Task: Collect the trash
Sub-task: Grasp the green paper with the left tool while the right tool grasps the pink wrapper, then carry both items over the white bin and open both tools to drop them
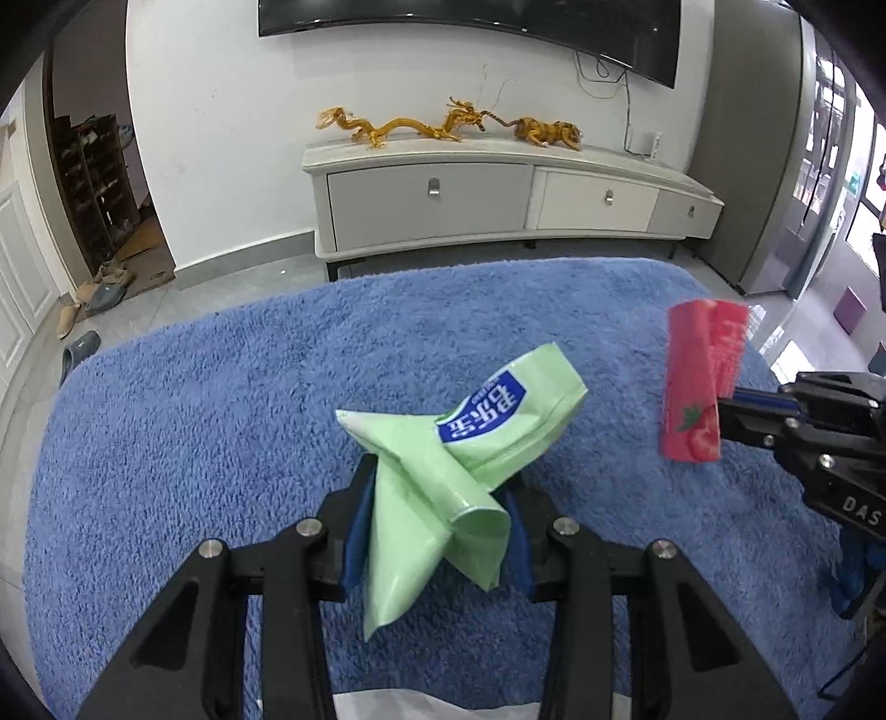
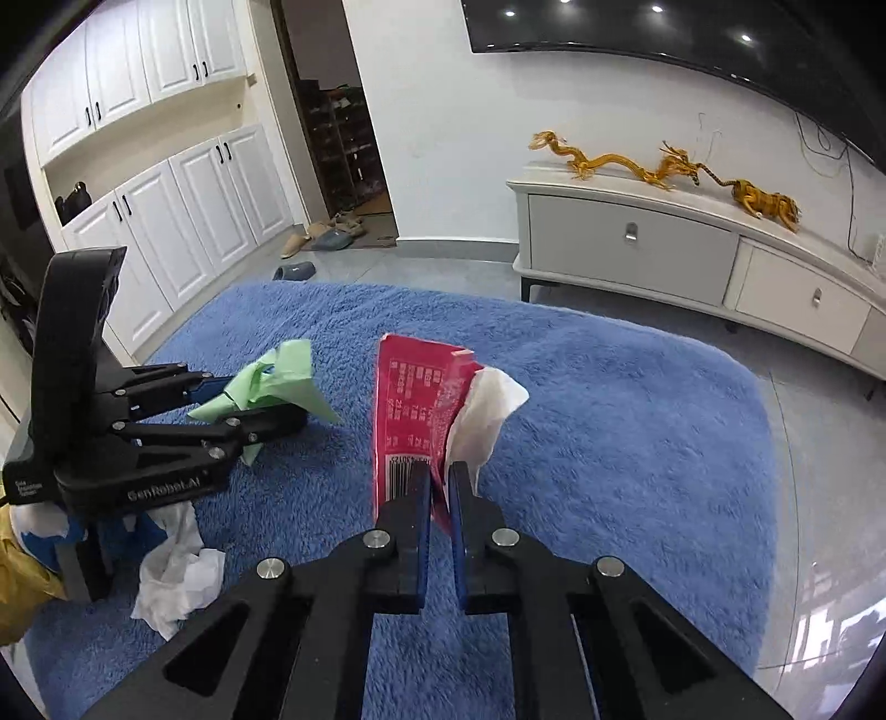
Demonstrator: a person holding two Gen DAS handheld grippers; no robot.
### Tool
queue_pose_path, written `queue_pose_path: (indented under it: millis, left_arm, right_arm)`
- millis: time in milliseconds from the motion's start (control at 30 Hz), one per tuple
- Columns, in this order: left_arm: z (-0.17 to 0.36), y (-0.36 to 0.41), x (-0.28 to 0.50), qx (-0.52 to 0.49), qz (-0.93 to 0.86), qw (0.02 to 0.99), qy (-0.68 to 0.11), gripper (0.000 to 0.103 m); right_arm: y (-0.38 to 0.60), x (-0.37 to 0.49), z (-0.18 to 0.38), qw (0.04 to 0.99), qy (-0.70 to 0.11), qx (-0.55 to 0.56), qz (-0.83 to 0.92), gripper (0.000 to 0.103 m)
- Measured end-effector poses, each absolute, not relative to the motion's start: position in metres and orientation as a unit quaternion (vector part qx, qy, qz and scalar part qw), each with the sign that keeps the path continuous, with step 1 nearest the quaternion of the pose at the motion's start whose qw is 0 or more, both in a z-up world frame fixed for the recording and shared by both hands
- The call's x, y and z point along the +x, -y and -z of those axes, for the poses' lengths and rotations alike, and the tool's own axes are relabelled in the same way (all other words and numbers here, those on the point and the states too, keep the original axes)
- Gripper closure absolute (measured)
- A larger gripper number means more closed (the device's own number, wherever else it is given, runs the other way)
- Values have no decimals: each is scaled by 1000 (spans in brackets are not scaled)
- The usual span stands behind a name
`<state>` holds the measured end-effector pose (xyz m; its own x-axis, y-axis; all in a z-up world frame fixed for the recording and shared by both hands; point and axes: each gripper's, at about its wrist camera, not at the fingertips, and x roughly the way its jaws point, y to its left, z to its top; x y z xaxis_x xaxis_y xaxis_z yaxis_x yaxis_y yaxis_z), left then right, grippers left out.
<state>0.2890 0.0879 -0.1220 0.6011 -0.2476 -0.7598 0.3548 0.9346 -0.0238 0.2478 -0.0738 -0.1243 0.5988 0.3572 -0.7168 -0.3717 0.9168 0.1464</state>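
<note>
So, left wrist view first: the left gripper (image 1: 437,487) is clamped on a crumpled green wrapper (image 1: 470,443) with a blue label, fingers pressed against its sides, the wrapper held up over the blue fuzzy rug (image 1: 221,399). Off to the right the right gripper (image 1: 725,412) comes in from the edge, pinching a red wrapper (image 1: 698,387) with a strawberry print, also lifted clear of the rug. A white scrap (image 1: 432,706) shows at the bottom edge between the gripper arms. Behind the rug sits a pale TV cabinet (image 1: 498,194) with golden dragon figures (image 1: 443,127) on top and a TV (image 1: 470,22) on the wall.

Right wrist view: the right gripper (image 2: 439,482) has its fingers nearly together, closed on the lower edge of the red wrapper (image 2: 410,404), barcode side facing the camera. A white tissue (image 2: 482,415) sticks out just beside the wrapper on the right; it seems caught in the same pinch, can't tell for sure. At left, the left gripper (image 2: 266,404) holds the green wrapper (image 2: 277,382) above the rug (image 2: 609,443). A crumpled white tissue (image 2: 177,570) lies on the rug below that gripper. White cupboards (image 2: 166,166) line the left wall, slippers (image 2: 315,238) by the doorway.
</note>
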Motion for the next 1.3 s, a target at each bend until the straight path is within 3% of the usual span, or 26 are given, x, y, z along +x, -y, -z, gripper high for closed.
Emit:
queue_pose_path:
  millis: [433,700,933,1300]
  left_arm:
    - [76,-91,234,67,184,900,-390,64]
    - [34,-62,152,69,233,893,-379,64]
    - [36,15,64,90,323,851,-404,64]
    - [65,180,-11,183,428,769,-438,64]
  right_arm:
    - [88,199,101,903,-380,14,-199,97]
    - [114,125,59,921,-343,30,-182,97]
    - [162,35,50,930,-340,46,-131,97]
    - [280,-66,100,915,-392,96,-25,97]
